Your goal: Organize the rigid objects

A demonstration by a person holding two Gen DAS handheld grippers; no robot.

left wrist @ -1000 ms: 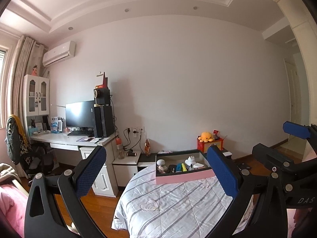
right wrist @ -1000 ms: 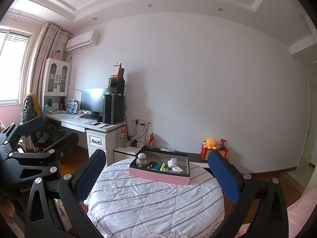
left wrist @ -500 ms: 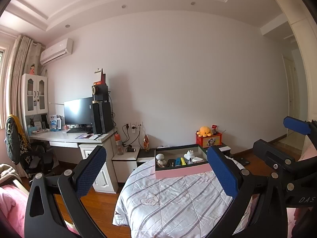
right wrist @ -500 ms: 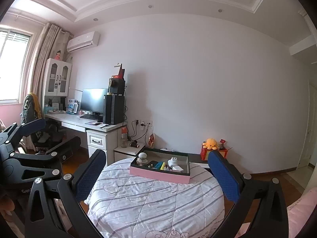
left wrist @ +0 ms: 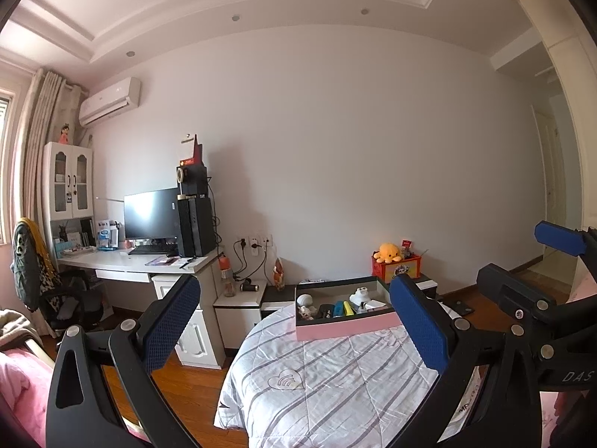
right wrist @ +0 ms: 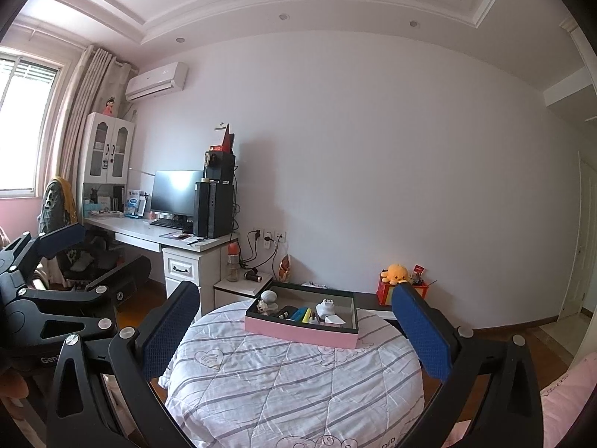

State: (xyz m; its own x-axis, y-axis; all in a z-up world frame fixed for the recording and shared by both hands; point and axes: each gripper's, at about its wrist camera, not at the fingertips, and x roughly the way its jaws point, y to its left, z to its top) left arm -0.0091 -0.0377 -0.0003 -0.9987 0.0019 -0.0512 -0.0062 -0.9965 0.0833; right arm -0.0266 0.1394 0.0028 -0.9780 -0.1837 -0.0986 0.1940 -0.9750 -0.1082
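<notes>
Where quilt (right wrist: 294, 380) ends, pink box (right wrist: 298, 330).

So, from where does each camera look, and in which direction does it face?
Left wrist view: sits on the left hand-held gripper, open, facing across the round quilted table to the pink box and the far wall; the right hand-held gripper shows at the right edge.
Right wrist view: sits on the right hand-held gripper, open, facing the same box from further right; the left hand-held gripper shows at the left edge.
Both views share the box, the table, the desk and the orange plush toy.
</notes>
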